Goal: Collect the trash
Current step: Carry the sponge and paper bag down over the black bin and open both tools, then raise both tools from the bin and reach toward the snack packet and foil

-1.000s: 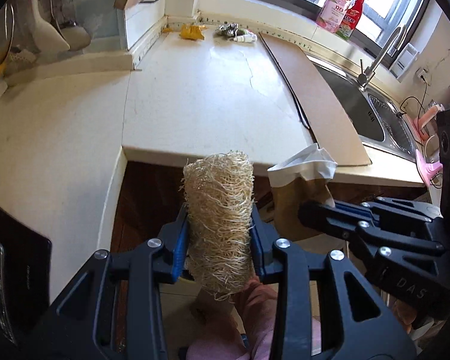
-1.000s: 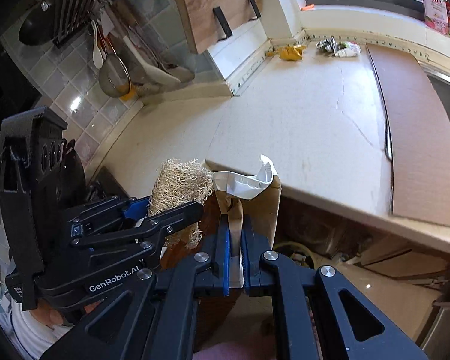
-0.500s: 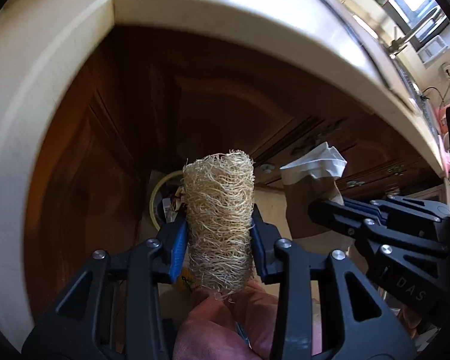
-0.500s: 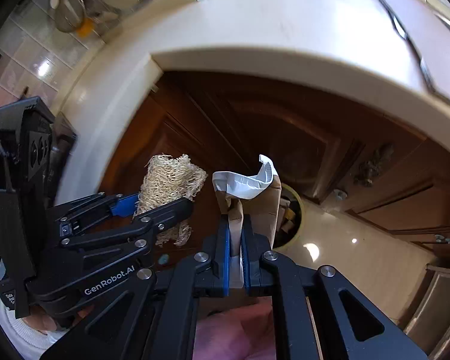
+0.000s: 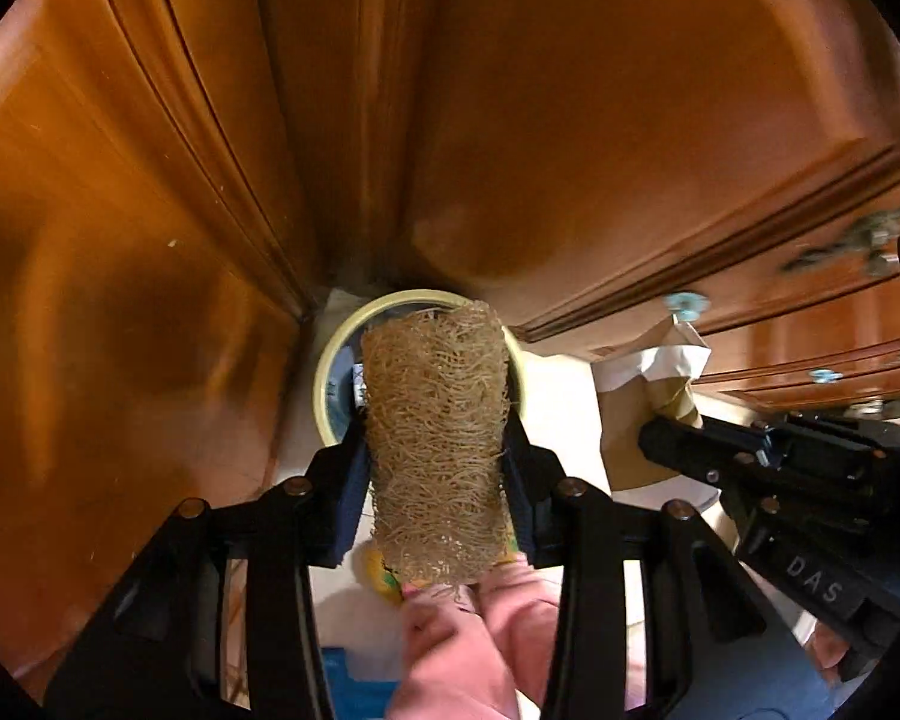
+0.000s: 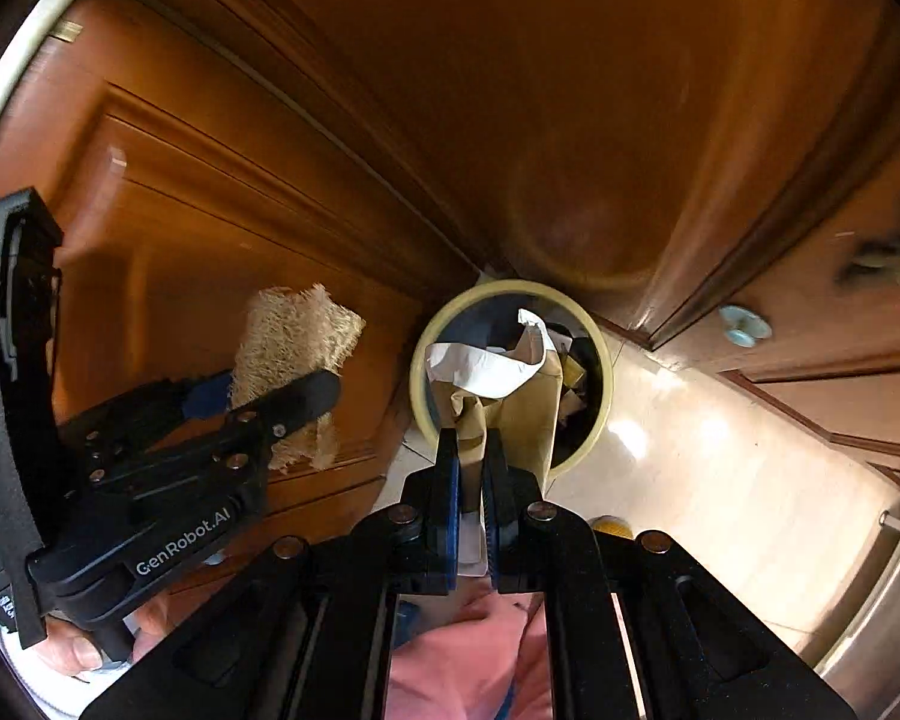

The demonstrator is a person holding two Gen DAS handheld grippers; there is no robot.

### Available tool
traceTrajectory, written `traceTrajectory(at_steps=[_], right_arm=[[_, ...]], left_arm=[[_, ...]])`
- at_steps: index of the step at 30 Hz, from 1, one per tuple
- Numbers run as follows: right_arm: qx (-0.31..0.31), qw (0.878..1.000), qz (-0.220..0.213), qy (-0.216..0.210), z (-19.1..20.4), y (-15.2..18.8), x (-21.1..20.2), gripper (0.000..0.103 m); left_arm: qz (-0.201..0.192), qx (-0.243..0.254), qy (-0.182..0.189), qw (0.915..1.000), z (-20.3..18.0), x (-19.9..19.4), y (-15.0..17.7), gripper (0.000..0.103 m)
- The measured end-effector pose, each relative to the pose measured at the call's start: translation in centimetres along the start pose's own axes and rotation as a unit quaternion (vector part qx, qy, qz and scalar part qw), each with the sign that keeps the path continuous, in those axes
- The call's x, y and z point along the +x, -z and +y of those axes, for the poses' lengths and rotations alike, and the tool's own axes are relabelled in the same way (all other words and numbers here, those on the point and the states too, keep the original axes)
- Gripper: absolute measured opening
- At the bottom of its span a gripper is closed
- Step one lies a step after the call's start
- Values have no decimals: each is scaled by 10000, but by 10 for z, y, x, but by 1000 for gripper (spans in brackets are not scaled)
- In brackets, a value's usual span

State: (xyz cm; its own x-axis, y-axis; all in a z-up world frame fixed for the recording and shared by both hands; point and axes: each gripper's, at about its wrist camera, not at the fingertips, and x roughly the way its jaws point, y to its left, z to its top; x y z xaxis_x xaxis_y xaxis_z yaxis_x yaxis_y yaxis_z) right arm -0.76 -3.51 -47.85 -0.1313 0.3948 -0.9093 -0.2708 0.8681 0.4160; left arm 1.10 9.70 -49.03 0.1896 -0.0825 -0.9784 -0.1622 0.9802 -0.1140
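A tan loofah scrubber (image 5: 432, 372) stands upright between the pads of my left gripper (image 5: 437, 441), whose jaws are opening while the pads still touch its sides. It hangs over a round bin with a pale yellow rim (image 5: 330, 372) on the floor. My right gripper (image 6: 471, 450) is shut on a crumpled brown paper bag with white lining (image 6: 522, 408), held above the same bin's rim (image 6: 600, 420), which has scraps inside. In the right wrist view the loofah (image 6: 294, 336) sits to the left, beside the bin.
Dark wooden cabinet doors (image 6: 270, 180) meet in a corner right behind the bin. Pale tiled floor (image 6: 720, 468) spreads to the right, with a steel appliance edge (image 6: 882, 618) at lower right. Pink clothing (image 5: 480, 648) of the person shows below the grippers.
Both grippers have dropped from countertop height to low in front of the cabinets and tilted downward. The bin has come into view beneath them and grown larger. Both items stay gripped.
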Motion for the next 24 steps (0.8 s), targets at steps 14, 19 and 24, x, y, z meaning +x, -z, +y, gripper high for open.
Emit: traceTrajectory(at_steps=[14, 19, 24], right_arm=[[-191, 9998, 62, -85, -6, -29, 49, 37], [-244, 9997, 33, -91, -4, -28, 35, 37], [-367, 9993, -99, -45, 2, -25, 10, 37]], left_arm=[[265, -1, -362, 9990, 18, 44, -10, 76], [179, 3, -341, 9993, 14, 29, -8, 79], [93, 75, -210, 9997, 2, -2, -6, 79]])
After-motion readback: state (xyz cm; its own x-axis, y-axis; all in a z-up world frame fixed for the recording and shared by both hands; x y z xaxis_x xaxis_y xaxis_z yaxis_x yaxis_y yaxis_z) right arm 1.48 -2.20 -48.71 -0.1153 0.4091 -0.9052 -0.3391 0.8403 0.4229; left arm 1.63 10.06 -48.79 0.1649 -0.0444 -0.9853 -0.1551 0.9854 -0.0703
